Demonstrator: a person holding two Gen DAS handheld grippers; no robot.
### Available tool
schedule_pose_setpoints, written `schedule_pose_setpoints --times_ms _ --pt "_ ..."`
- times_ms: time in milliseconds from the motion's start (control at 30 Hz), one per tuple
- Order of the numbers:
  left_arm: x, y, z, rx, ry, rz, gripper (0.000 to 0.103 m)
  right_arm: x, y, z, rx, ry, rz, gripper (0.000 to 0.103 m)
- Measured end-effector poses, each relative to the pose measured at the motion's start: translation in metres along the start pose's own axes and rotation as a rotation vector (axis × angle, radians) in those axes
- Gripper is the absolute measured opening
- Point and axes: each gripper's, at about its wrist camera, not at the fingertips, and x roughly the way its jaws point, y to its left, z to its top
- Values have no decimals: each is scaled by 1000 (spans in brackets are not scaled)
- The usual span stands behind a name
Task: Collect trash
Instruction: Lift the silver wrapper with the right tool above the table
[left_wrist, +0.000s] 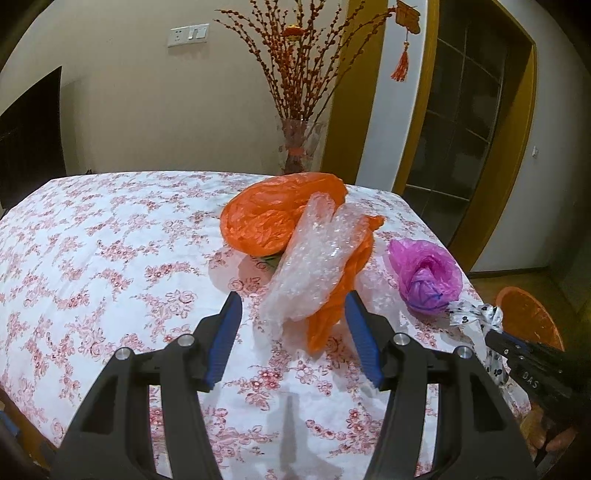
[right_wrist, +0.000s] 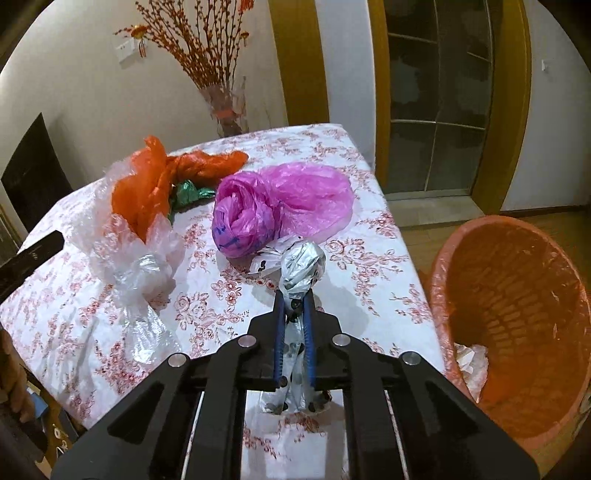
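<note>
Bare tablecloth (left_wrist: 110, 258) left — orange bag (left_wrist: 266, 221), bubble wrap (left_wrist: 310, 266) ahead of left fingers (left_wrist: 229, 332).

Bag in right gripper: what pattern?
White with black spots, pinched between the shut right gripper. Shows best in the right wrist view.

Orange bag (left_wrist: 266, 221), pink bag (right_wrist: 280, 206), white black-spotted wrapper (right_wrist: 301, 266), red-flowered tablecloth (left_wrist: 110, 258).

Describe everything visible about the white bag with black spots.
The white bag with black spots is thin, crinkled plastic, twisted into a strip with a bunched, shiny knob at its far end. The right gripper is shut on the strip, pads pressing both sides. Its far end lies against the pink bag above the floral tablecloth.
</note>
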Motion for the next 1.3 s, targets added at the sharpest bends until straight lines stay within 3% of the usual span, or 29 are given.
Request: schedule_pose_setpoints --times_ms 600,933,1300 --pt "0 -64 9 94 -9 -109 57 -31 -29 7 73 -91 -27 9" --pt "11 -17 15 12 10 -23 57 -26 -30 4 76 -78 -23 9" --pt "24 -5 28 3 28 -29 57 -22 -27 6 72 -71 -25 9"
